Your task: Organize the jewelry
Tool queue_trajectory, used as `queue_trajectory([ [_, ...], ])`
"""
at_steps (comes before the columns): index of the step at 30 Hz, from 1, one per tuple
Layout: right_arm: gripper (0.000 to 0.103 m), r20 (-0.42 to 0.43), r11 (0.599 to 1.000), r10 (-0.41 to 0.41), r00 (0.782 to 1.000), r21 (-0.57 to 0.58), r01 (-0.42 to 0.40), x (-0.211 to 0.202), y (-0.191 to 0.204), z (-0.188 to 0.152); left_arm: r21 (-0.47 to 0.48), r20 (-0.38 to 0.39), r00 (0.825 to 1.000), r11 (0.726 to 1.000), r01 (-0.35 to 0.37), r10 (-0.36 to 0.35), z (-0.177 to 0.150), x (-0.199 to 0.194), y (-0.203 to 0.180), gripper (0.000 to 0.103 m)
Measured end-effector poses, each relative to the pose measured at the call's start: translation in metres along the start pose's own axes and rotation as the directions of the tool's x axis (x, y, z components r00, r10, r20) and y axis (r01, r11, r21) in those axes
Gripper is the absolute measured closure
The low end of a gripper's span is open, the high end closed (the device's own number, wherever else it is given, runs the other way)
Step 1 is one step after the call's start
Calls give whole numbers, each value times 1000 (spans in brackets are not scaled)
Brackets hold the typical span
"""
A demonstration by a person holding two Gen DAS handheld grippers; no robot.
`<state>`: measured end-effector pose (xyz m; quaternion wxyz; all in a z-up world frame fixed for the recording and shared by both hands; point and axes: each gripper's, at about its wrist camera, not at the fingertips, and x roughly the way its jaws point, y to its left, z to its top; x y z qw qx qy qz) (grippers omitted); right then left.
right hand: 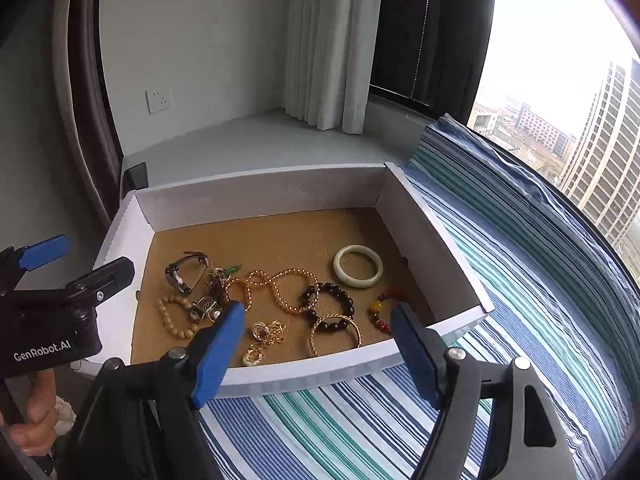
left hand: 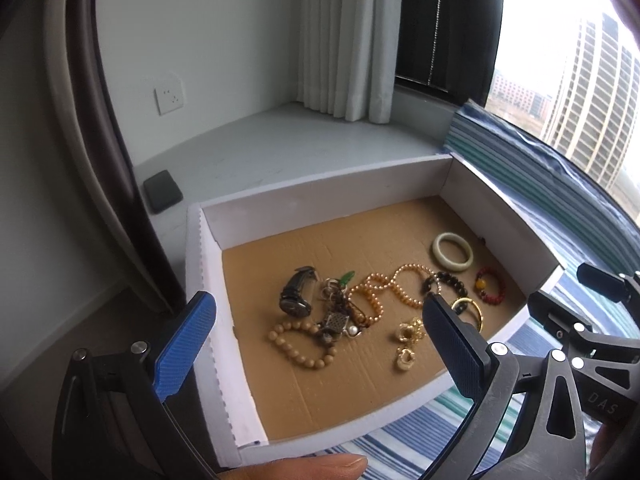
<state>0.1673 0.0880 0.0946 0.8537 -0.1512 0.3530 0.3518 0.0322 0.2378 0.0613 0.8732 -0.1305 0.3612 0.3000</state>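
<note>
A shallow white cardboard box (left hand: 320, 190) (right hand: 264, 188) with a brown floor holds loose jewelry. In it lie a dark wristwatch (left hand: 297, 292) (right hand: 184, 270), a beige bead bracelet (left hand: 298, 346) (right hand: 172, 316), a gold bead necklace (left hand: 390, 288) (right hand: 280, 286), a pale jade bangle (left hand: 453, 251) (right hand: 358, 266), a red bead bracelet (left hand: 490, 290) (right hand: 384, 308), a dark bead bracelet (right hand: 332, 304), a gold bangle (right hand: 335, 334) and gold earrings (left hand: 409, 342) (right hand: 262, 342). My left gripper (left hand: 316, 316) is open above the box's near left. My right gripper (right hand: 318, 318) is open over the near wall, empty.
The box rests on a blue, green and white striped cloth (right hand: 520, 280) beside a grey window ledge (left hand: 280, 144). A small black case (left hand: 162, 191) lies on the ledge. White curtains (left hand: 348, 36) and a window are behind. The right gripper's body (left hand: 580, 320) shows at right in the left wrist view.
</note>
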Motion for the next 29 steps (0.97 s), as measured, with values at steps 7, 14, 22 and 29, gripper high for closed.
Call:
queue_trajectory([
  [7, 26, -18, 1000, -3, 1000, -1, 3, 4, 3, 2, -24, -14, 1000, 999, -22, 21, 0, 3, 4, 1],
  [14, 26, -20, 1000, -14, 1000, -14, 14, 4, 6, 4, 2, -26, 998, 998, -56, 56, -1, 5, 0, 1],
  [22, 25, -26, 1000, -20, 999, -17, 19, 6, 5, 4, 3, -35, 998, 999, -52, 52, -1, 6, 0, 1],
  [29, 25, -28, 1000, -22, 999, -12, 22, 8, 3, 4, 23, -9, 998, 998, -57, 58, -5, 3, -5, 9],
])
